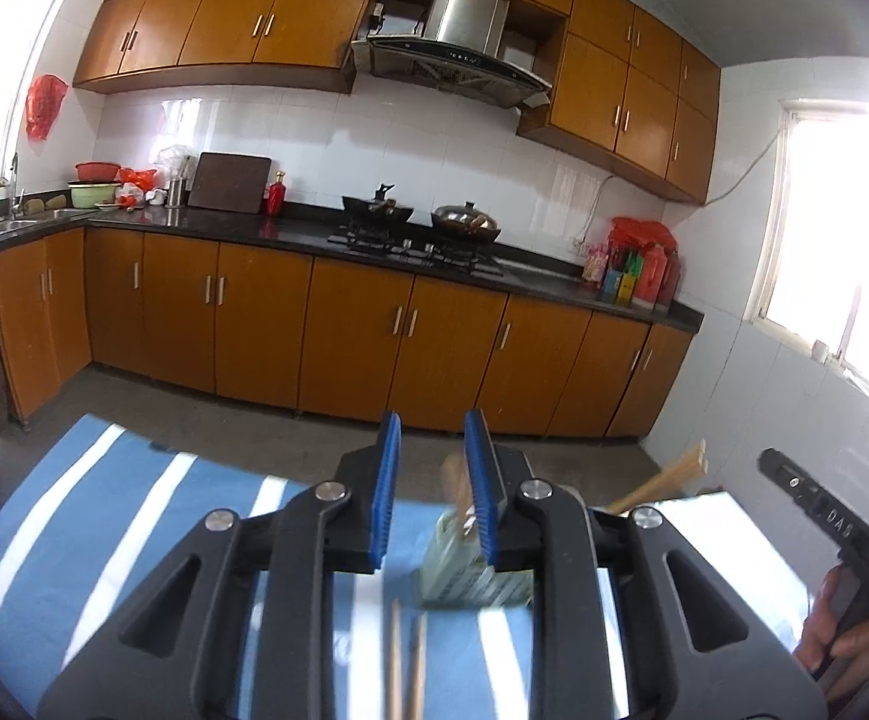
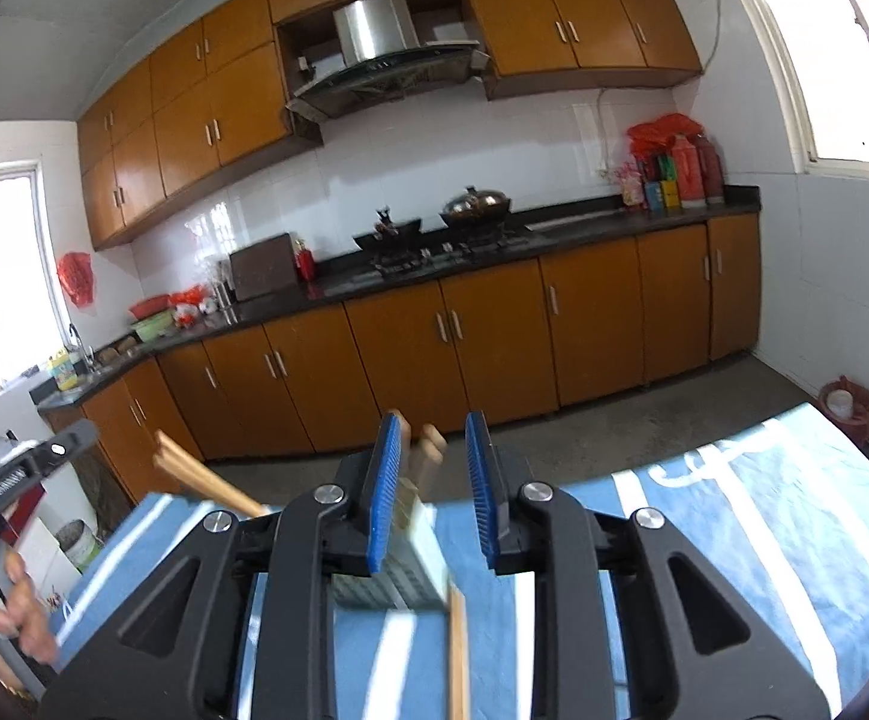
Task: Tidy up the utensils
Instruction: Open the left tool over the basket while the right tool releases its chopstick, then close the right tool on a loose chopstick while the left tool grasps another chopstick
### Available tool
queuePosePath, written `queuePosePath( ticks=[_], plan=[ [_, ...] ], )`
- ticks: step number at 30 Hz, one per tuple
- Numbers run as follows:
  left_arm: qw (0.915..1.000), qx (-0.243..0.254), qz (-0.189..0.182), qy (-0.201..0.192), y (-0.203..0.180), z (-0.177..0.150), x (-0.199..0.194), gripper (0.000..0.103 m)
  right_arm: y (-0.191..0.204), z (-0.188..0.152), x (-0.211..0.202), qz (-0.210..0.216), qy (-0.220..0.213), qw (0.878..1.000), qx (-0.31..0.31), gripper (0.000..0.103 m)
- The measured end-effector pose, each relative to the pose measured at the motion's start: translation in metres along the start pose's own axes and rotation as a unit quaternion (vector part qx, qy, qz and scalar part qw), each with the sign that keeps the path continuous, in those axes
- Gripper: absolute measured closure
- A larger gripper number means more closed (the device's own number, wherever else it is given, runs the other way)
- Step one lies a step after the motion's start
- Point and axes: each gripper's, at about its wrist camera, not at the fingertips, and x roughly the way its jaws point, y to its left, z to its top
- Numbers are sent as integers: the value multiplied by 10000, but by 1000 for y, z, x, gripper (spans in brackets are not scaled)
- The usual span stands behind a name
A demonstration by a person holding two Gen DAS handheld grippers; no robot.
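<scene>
My left gripper (image 1: 431,468) is open and empty above a blue-and-white striped cloth (image 1: 134,534). Under it stands a pale utensil holder (image 1: 464,570) with wooden chopsticks (image 1: 457,489) in it. Two loose chopsticks (image 1: 405,666) lie on the cloth nearer to me. More chopstick ends (image 1: 668,477) stick up at the right. My right gripper (image 2: 432,468) is open and empty above the same holder (image 2: 398,564), with chopstick ends (image 2: 428,453) between its pads. One loose chopstick (image 2: 458,648) lies on the cloth. A chopstick bundle (image 2: 200,477) juts left.
Orange kitchen cabinets (image 1: 344,330) and a dark counter with a stove and woks (image 1: 422,222) stand across the bare floor. The other gripper's handle and a hand show at the right edge (image 1: 824,516) and at the left edge (image 2: 20,474). A red bucket (image 2: 848,408) stands by the wall.
</scene>
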Motion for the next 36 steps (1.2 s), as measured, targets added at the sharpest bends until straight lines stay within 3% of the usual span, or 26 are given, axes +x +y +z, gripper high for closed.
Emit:
queuePosePath(
  ticks=[3,6,11,15,22,34,36],
  plan=[
    [9995,114,201,207,19,-29,-12,76,-18,-26,-1,-160,394,9991,87,79],
    [9965,206,448,672,39,-68,-7,76,-30,-59,11,-269,944,9951,129,79],
    [9866,57,495,1554,60,-125,14,76,-31,-137,47,-106,2221,9748,187,80],
    [9796,53,377,1971,63,-156,21,76,-18,-178,63,55,2725,9621,114,84],
    [9757,89,251,2173,57,-171,28,76,-2,-200,72,17,2909,9567,-104,87],
    [9706,93,120,2402,48,-183,39,76,3,-203,74,-167,2850,9571,-490,88],
    [9700,96,86,2427,47,-185,40,76,5,-204,73,-240,2817,9569,-661,95]
  ],
)
